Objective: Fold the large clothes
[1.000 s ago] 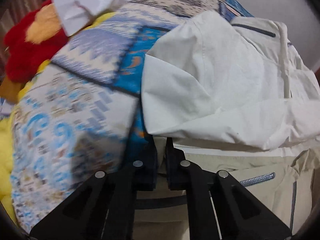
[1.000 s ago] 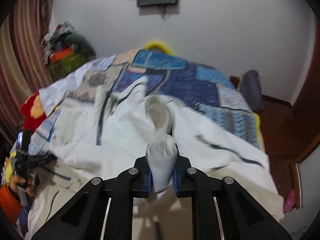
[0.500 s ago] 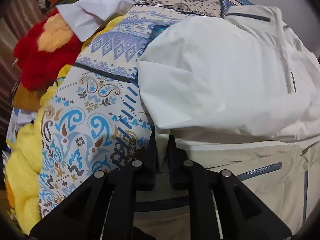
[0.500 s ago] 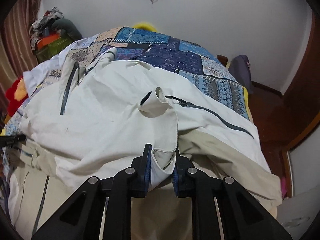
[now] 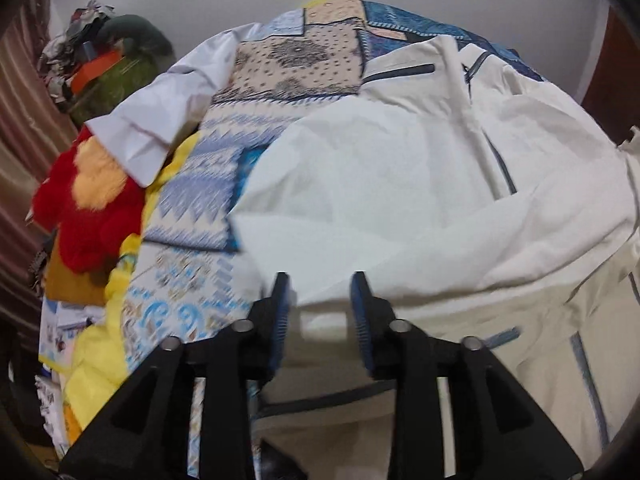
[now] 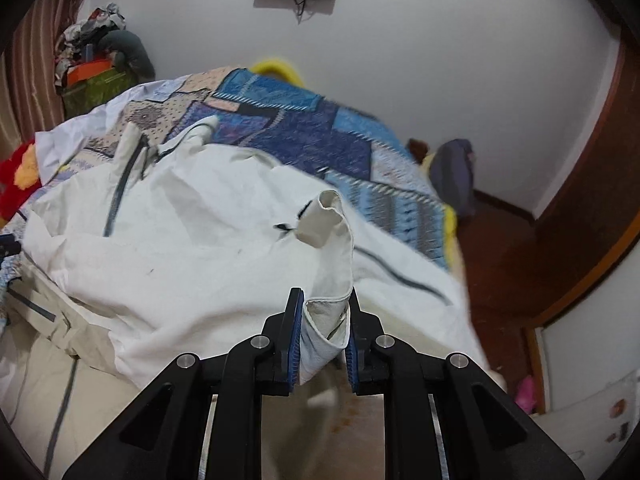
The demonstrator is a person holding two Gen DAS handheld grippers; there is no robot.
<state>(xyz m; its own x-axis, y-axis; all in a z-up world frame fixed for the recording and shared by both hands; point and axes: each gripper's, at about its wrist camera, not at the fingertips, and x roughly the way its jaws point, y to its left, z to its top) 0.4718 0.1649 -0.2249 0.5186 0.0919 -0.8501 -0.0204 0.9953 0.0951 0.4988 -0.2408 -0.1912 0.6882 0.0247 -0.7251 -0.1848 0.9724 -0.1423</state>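
Observation:
A large cream-white jacket [image 5: 400, 184] with dark zippers lies spread over a patterned bed quilt [image 5: 296, 56]; it also shows in the right wrist view [image 6: 180, 224]. My left gripper [image 5: 320, 292] is open, its jaws apart over the jacket's folded edge, holding nothing. My right gripper [image 6: 323, 312] has its jaws partly apart with a loose fold of the jacket's hem [image 6: 324, 320] still hanging between them. A rolled cuff [image 6: 320, 220] stands up just beyond it.
A red and orange plush toy [image 5: 88, 208] and a yellow blanket [image 5: 96, 360] lie at the bed's left side. A white cloth [image 5: 160, 112] lies at the far left. A pile of bags [image 6: 100, 68] stands in the corner. A wooden floor [image 6: 500, 248] lies to the right.
Both grippers were shut on the jacket and brought its fold down onto the bed. Now the left jaws have opened and let go, and the right jaws have widened around the hem.

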